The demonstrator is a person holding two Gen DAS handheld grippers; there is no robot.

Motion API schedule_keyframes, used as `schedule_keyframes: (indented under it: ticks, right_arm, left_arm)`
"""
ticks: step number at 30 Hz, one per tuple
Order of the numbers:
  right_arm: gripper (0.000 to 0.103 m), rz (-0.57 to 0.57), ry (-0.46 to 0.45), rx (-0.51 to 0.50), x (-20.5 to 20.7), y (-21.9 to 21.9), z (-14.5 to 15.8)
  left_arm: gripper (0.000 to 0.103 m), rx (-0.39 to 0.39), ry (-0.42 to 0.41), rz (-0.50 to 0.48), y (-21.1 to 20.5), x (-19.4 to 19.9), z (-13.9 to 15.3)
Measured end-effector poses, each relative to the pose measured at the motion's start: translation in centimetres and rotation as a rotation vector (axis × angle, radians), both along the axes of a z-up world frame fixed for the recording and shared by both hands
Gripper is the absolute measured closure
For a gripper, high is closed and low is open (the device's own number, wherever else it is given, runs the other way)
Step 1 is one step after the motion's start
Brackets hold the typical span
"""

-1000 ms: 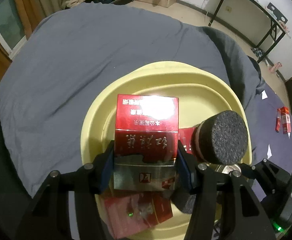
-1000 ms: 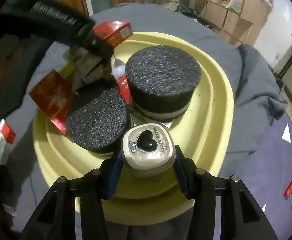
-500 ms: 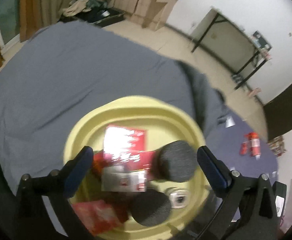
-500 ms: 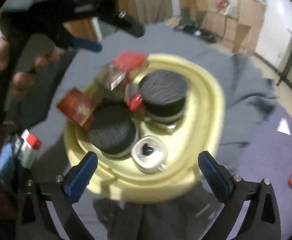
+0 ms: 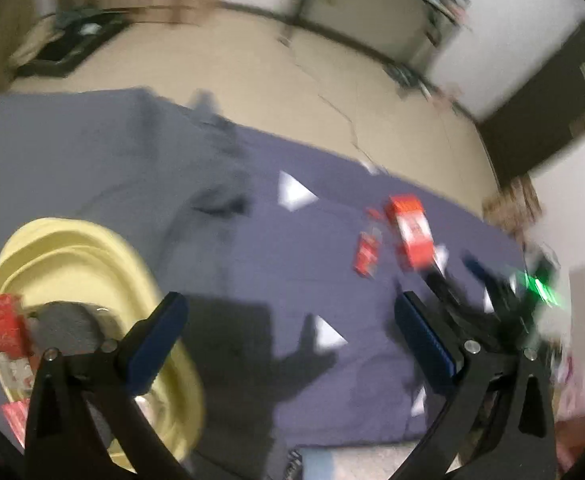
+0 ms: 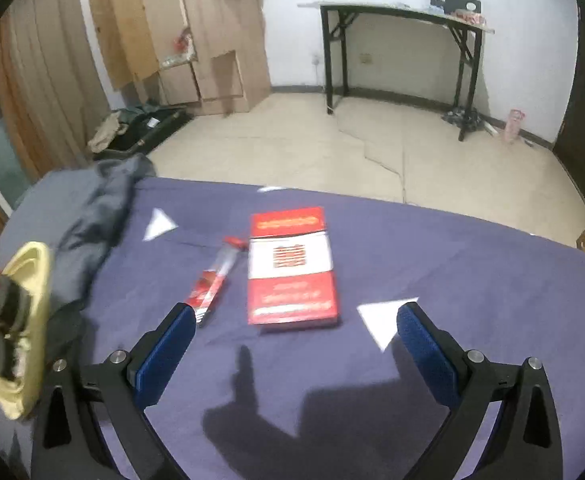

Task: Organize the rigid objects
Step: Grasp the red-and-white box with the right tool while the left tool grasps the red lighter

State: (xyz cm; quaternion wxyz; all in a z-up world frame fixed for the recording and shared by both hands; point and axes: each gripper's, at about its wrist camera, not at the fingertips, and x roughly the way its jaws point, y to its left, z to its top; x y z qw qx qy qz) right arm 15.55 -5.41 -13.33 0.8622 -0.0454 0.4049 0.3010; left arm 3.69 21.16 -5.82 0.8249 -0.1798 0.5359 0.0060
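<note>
My right gripper (image 6: 294, 322) is open and empty over the purple sheet, just short of a flat red-and-white box (image 6: 292, 268). A thin red packet (image 6: 214, 280) lies to the left of that box. The yellow basin (image 6: 32, 320) with black foam discs and red boxes sits at the far left edge. In the blurred left wrist view my left gripper (image 5: 288, 320) is open with nothing between its fingers. The yellow basin (image 5: 140, 280) is at its lower left, holding a red box (image 5: 2, 324) and a grey disc (image 5: 66, 328). The red box (image 5: 410, 228) and small packet (image 5: 368, 254) lie ahead to the right.
A grey blanket (image 6: 88, 208) is bunched between the basin and the purple sheet (image 6: 452, 272). The other gripper's dark body with a green light (image 5: 540, 288) shows at the right. Beyond the bed are a bare floor, a black-legged table (image 6: 404, 40) and cardboard boxes.
Both grippers let go of their items in the basin, opened wide and swung right, away from the basin toward the red box on the purple sheet.
</note>
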Motion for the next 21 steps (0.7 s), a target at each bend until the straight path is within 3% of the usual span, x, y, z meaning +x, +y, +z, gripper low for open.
schedule_keyframes:
  ticks: [3, 6, 8, 9, 12, 16, 19, 21]
  right_arm:
    - [0.005, 0.042, -0.019, -0.035, 0.3, 2.8, -2.2]
    - [0.014, 0.081, -0.037, -0.038, 1.2, 3.9, -3.6]
    - [0.039, 0.075, -0.042, -0.049, 1.9, 3.7, -4.3]
    - [0.045, 0.070, -0.051, -0.049, 2.2, 3.2, -4.7]
    - [0.046, 0.003, -0.080, -0.034, 3.3, 0.6, -5.4]
    - [0.046, -0.084, -0.095, -0.004, 3.5, -2.8, -6.5]
    - [0.046, -0.107, -0.085, 0.039, 3.6, -3.1, -7.1]
    - [0.046, -0.107, -0.094, 0.027, 3.3, -2.8, -7.4]
  left_arm:
    - [0.000, 0.125, -0.008, -0.037, -2.1, 0.7, -0.2]
    - [0.000, 0.131, 0.032, -0.079, -3.4, 2.1, -2.4]
    - [0.000, 0.146, 0.027, -0.128, -5.0, 3.1, -4.0]
    - [0.000, 0.171, 0.035, -0.168, -6.1, 3.9, -5.3]
    - [0.004, 0.225, 0.064, -0.221, -8.3, 6.3, -8.1]
    - [0.016, 0.166, 0.036, -0.194, -9.9, 9.5, -9.2]
    - [0.044, 0.055, 0.064, -0.144, -10.3, 11.7, -10.6]
    - [0.047, 0.000, 0.072, -0.089, -10.2, 12.0, -11.5]
